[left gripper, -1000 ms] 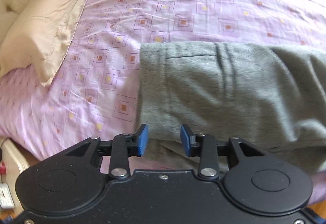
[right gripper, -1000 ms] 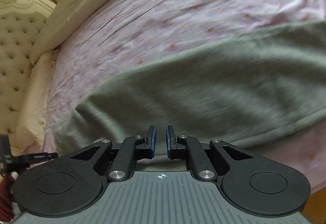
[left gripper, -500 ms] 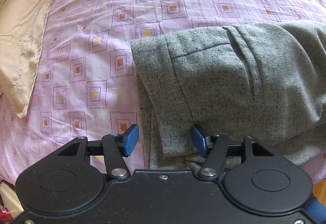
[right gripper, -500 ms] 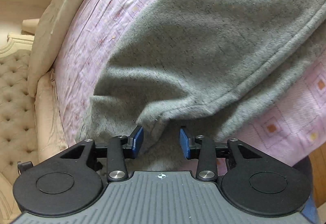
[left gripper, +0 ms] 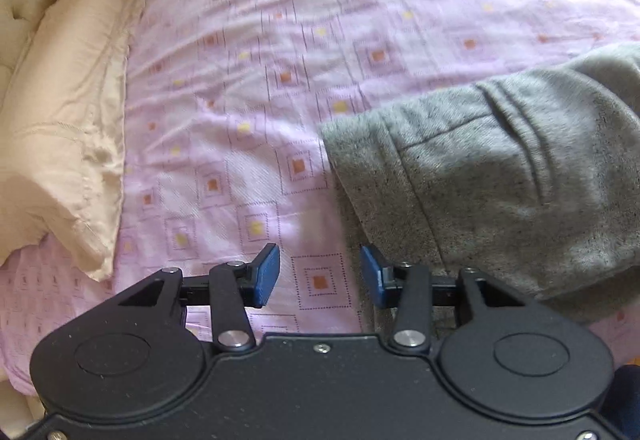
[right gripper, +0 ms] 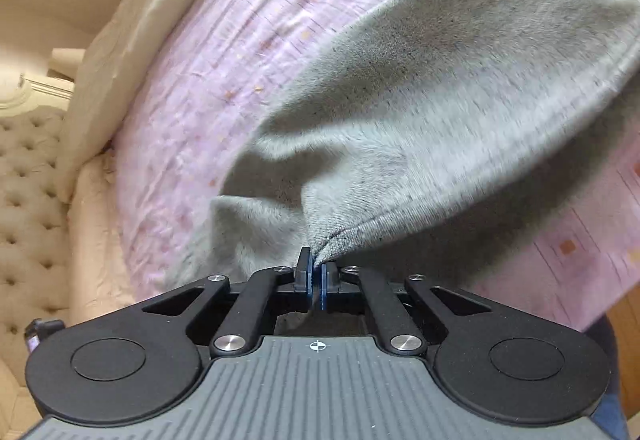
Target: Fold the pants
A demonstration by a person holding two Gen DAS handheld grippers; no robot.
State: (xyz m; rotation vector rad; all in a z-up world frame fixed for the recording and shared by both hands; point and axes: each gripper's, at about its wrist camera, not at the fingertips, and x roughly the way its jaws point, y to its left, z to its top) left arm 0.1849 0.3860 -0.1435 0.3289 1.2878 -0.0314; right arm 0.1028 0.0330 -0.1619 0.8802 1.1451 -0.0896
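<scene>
- Right wrist view: grey pants [right gripper: 440,111] lie on the lilac bedspread [right gripper: 240,51], filling 12 to 3 o'clock; hem edge pinched in the right gripper [right gripper: 316,274], jaws clamped tight on it.
- Left wrist view: pants [left gripper: 500,175] at 3 o'clock; left gripper [left gripper: 320,278] half spread, closing, only bedspread [left gripper: 280,59] between pads.
- Cream pillow [left gripper: 60,127] at 9 o'clock.

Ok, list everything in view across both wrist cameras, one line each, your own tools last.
pants: one, grey, on the bed's right side, near edge pinched and pulled up.
bedsheet: one, lilac with small square prints, covering the bed.
pillow: one, cream, at the left along the headboard.
headboard: one, beige, tufted, at the far left.
left tool: one, black with blue pads, closing, only sheet between the pads.
right tool: one, black with blue pads, shut on the pants' edge.
</scene>
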